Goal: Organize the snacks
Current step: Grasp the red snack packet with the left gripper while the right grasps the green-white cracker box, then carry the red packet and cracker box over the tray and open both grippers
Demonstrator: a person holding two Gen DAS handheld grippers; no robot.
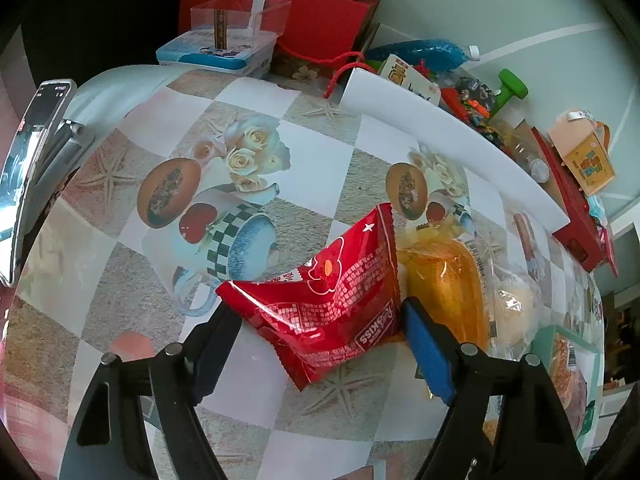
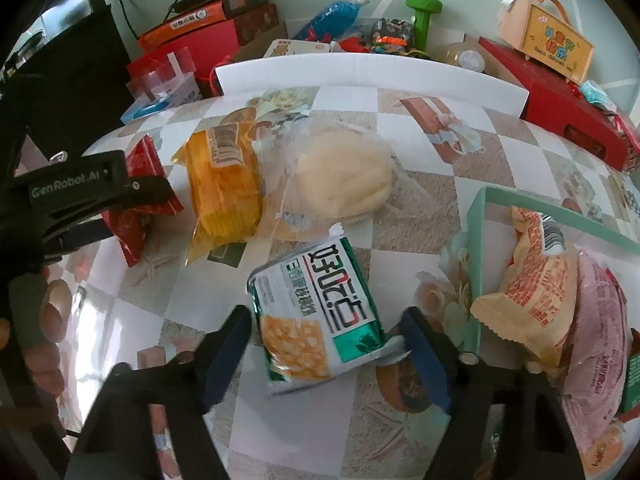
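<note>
Snacks on the checked, flower-printed tablecloth [image 2: 420, 208]: I count four loose packets in one group, well in from its edges. Left gripper [image 1: 320, 344] straddles the red crinkled foil packet [image 1: 332, 300], blue pads [image 1: 428, 352] at its sides; I cannot tell whether they press it. Right gripper [image 2: 328, 356] straddles the green-and-white foil packet [image 2: 316, 316]; contact is equally unclear. One orange clear-wrapped packet [image 2: 224, 188] and one pale clear-bagged bun [image 2: 344, 180] lie between these. The mint-green open box [image 2: 480, 264], cut off at the frame edge, holds at least two bags.
</note>
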